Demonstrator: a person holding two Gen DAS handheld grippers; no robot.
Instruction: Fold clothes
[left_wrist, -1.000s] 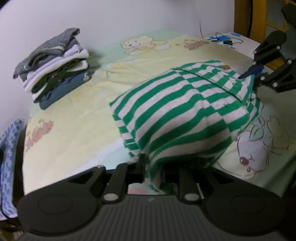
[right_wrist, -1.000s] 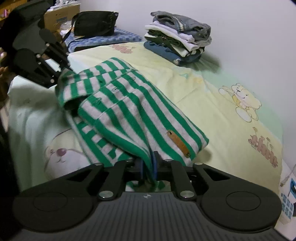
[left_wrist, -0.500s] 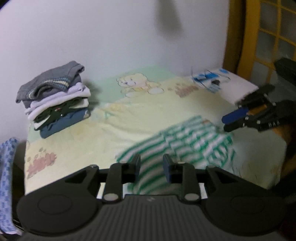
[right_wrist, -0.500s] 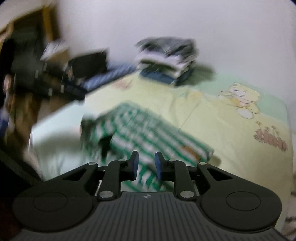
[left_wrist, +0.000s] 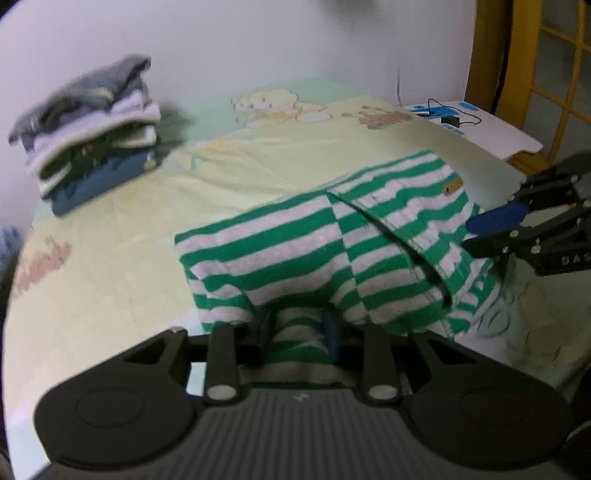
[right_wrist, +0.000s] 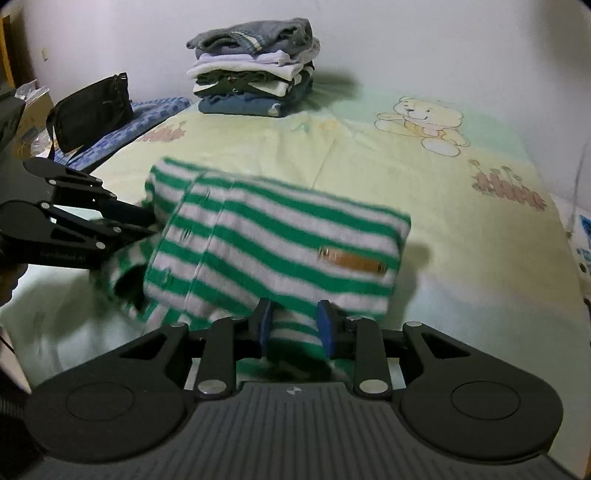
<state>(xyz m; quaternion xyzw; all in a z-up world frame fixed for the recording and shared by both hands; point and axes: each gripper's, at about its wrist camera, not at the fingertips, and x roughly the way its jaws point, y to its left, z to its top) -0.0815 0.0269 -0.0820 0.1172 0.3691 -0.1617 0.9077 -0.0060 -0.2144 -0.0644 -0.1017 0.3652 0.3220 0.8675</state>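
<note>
Green-and-grey striped shirt (right_wrist: 273, 251) sits folded into a bundle mid-bed (right_wrist: 424, 177). Left tongs (left_wrist: 297, 328) and right tongs (right_wrist: 293, 326) both spread apart around its near edges. Probably squaring up; next likely clamp and carry to the far stack (right_wrist: 255, 85).

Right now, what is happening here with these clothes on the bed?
A person works two handheld grippers on a striped garment lying folded on the bed. The left gripper and right gripper are both open, with fabric between their fingers. A stack of folded clothes sits by the wall.
</note>
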